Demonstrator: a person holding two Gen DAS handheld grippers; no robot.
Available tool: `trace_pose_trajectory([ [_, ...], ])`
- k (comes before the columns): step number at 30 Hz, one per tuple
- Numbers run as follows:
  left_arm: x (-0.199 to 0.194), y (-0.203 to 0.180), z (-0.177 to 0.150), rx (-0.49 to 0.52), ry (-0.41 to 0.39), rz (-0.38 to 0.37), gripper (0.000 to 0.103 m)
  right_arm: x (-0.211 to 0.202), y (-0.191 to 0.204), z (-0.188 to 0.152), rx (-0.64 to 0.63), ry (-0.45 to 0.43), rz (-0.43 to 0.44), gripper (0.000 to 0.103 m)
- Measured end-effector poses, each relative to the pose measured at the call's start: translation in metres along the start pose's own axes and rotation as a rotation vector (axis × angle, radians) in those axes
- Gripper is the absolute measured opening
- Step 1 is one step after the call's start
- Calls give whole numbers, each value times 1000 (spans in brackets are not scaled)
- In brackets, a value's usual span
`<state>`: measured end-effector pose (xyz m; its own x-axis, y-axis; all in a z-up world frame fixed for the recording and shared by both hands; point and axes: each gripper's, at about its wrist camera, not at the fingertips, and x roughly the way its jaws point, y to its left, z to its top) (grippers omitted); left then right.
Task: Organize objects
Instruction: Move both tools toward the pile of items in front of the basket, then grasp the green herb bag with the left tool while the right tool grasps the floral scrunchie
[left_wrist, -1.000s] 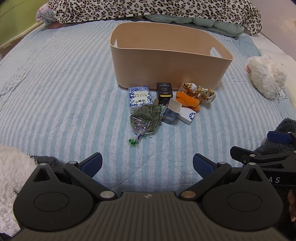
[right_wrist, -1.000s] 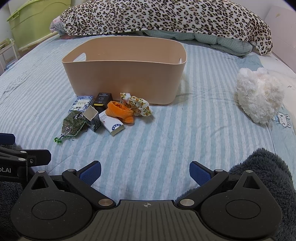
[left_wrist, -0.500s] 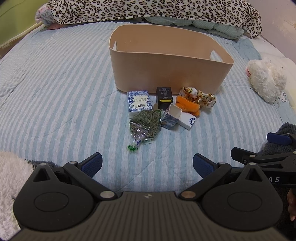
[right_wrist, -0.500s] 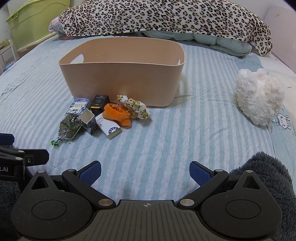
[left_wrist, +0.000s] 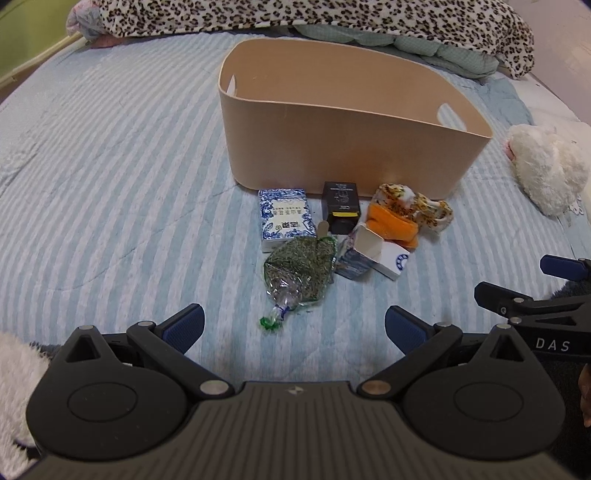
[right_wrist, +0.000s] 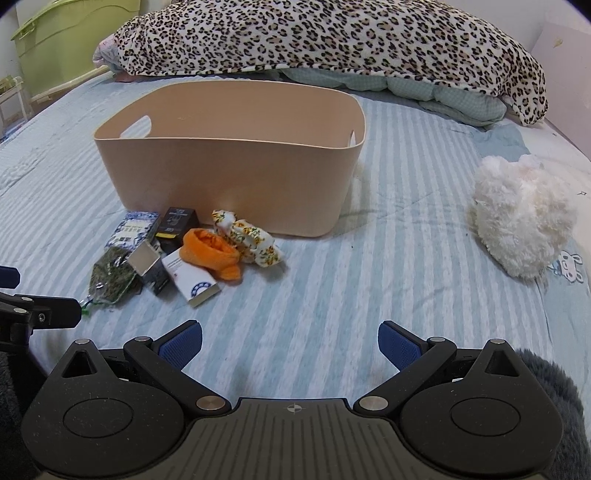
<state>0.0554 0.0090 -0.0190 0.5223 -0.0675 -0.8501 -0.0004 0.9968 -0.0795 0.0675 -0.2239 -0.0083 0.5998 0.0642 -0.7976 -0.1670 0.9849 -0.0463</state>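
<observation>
A tan plastic bin (left_wrist: 343, 147) (right_wrist: 229, 184) stands on the striped bed, and its visible inside shows nothing. In front of it lie a blue-and-white box (left_wrist: 284, 218) (right_wrist: 133, 229), a black box (left_wrist: 340, 206) (right_wrist: 177, 221), a bag of dried green herbs (left_wrist: 301, 271) (right_wrist: 110, 277), a small open carton (left_wrist: 360, 251) (right_wrist: 149, 267), a white box (left_wrist: 393, 260) (right_wrist: 194, 282), an orange cloth (left_wrist: 391, 225) (right_wrist: 212, 253) and a floral cloth (left_wrist: 417, 206) (right_wrist: 251, 240). My left gripper (left_wrist: 293, 326) is open and empty, just short of the herb bag. My right gripper (right_wrist: 290, 341) is open and empty, right of the pile.
A white plush toy (left_wrist: 546, 173) (right_wrist: 524, 225) lies to the right of the bin. A leopard-print blanket (right_wrist: 325, 37) is heaped behind the bin. Grey fuzzy fabric (right_wrist: 557, 398) lies at the near right. A green storage box (right_wrist: 70, 37) stands far left.
Both grippers have moved forward towards the pile of objects; the objects look larger and closer. Both stay open and empty.
</observation>
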Motion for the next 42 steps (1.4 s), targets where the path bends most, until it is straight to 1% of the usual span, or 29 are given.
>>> trace_pose_trajectory([
  [6, 27, 6, 12, -3, 28, 24, 103, 19, -1, 10, -24, 3, -12, 102],
  [10, 48, 10, 17, 14, 59, 50, 103, 37, 0, 19, -46, 15, -23, 96],
  [13, 62, 12, 19, 19, 80, 50, 103, 51, 2, 24, -66, 28, -24, 93],
  [18, 80, 16, 23, 40, 103, 55, 103, 69, 6, 33, -78, 36, 2, 87],
  [22, 95, 21, 21, 25, 128, 34, 103, 78, 11, 38, -93, 26, 20, 85],
  [24, 102, 24, 19, 17, 134, 24, 103, 81, 14, 40, -93, 28, 36, 82],
  [26, 106, 25, 18, 16, 136, 22, 103, 84, 14, 42, -81, 24, 61, 77],
  [28, 110, 25, 18, 25, 144, 25, 103, 85, 16, 43, -72, 16, 75, 74],
  [29, 110, 24, 17, 29, 145, 27, 103, 85, 16, 42, -70, 13, 79, 69],
  [30, 110, 24, 17, 30, 143, 28, 103, 86, 16, 42, -70, 12, 85, 67],
  [33, 107, 25, 14, 32, 118, 28, 103, 86, 18, 40, -70, 11, 106, 55],
  [34, 105, 25, 13, 33, 103, 26, 103, 85, 18, 39, -73, 9, 111, 47],
  [35, 103, 24, 12, 38, 92, 24, 100, 84, 18, 40, -76, 8, 112, 38],
  [36, 101, 24, 11, 47, 83, 21, 94, 83, 19, 39, -79, 5, 111, 34],
  [37, 98, 22, 11, 60, 73, 21, 91, 81, 19, 38, -82, 1, 112, 26],
  [38, 96, 21, 10, 73, 62, 18, 86, 81, 18, 37, -79, -2, 116, 19],
  [39, 95, 20, 10, 84, 57, 12, 80, 80, 17, 36, -75, -5, 125, 18],
  [40, 94, 19, 9, 92, 53, 9, 77, 79, 16, 35, -68, -5, 137, 16],
  [41, 92, 19, 8, 97, 47, 9, 69, 77, 15, 34, -64, -5, 145, 15],
  [42, 91, 19, 8, 98, 37, 6, 58, 75, 15, 32, -61, -8, 149, 14],
])
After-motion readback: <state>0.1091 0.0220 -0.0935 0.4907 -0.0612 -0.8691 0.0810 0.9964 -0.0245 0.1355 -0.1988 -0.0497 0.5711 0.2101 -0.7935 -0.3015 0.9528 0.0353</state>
